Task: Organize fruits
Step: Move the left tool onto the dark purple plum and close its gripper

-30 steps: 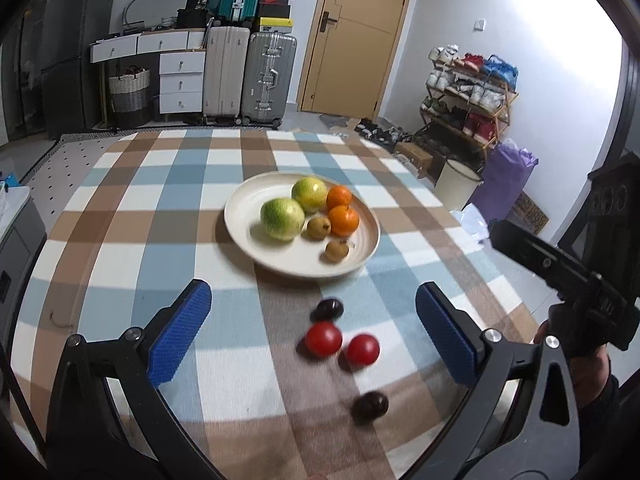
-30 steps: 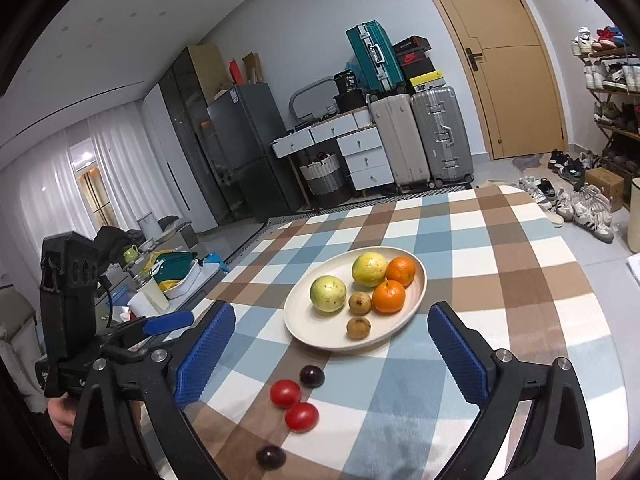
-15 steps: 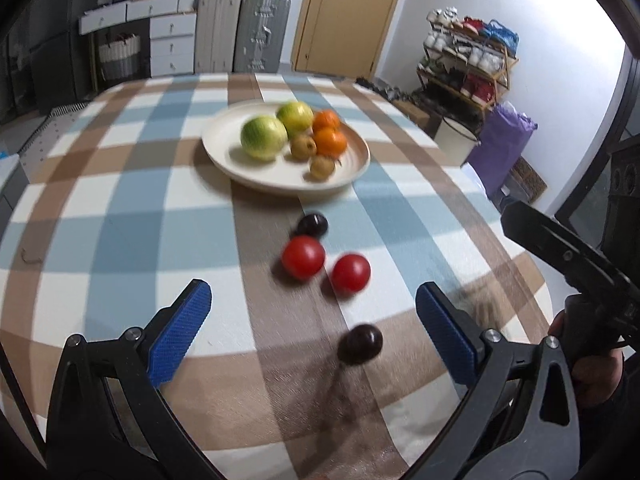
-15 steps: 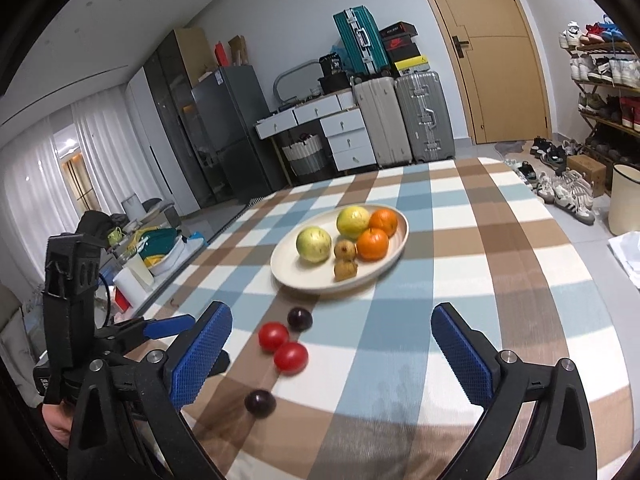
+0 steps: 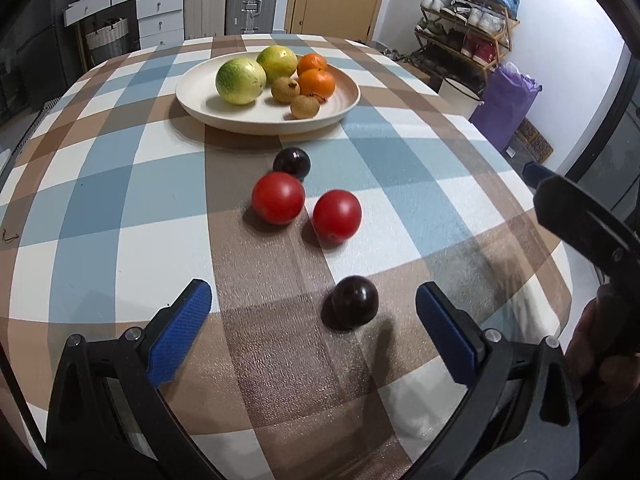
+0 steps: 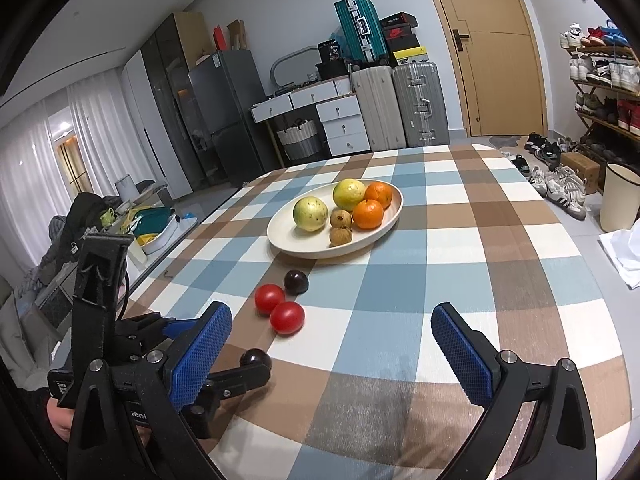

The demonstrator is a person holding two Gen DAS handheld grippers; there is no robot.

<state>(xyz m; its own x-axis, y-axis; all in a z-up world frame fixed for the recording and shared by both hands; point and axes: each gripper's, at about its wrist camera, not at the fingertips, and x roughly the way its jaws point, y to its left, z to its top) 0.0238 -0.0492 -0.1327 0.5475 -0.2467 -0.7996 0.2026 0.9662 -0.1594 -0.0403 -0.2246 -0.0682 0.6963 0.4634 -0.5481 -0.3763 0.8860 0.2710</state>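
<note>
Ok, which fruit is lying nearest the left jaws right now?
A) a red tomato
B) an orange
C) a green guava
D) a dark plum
D: in the left wrist view a dark plum lies on the tablecloth just ahead of the open left gripper, while the two red tomatoes lie farther off, toward the plate.

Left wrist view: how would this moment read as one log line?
left gripper: open, nearing dark plum | right gripper: open, idle | plate: six fruits

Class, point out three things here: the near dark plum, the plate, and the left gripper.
near dark plum (image 5: 355, 301), left wrist view, middle of its skin.
plate (image 5: 188, 94), left wrist view, bare left rim.
left gripper (image 5: 308, 328), left wrist view, midway between its open fingertips.
</note>
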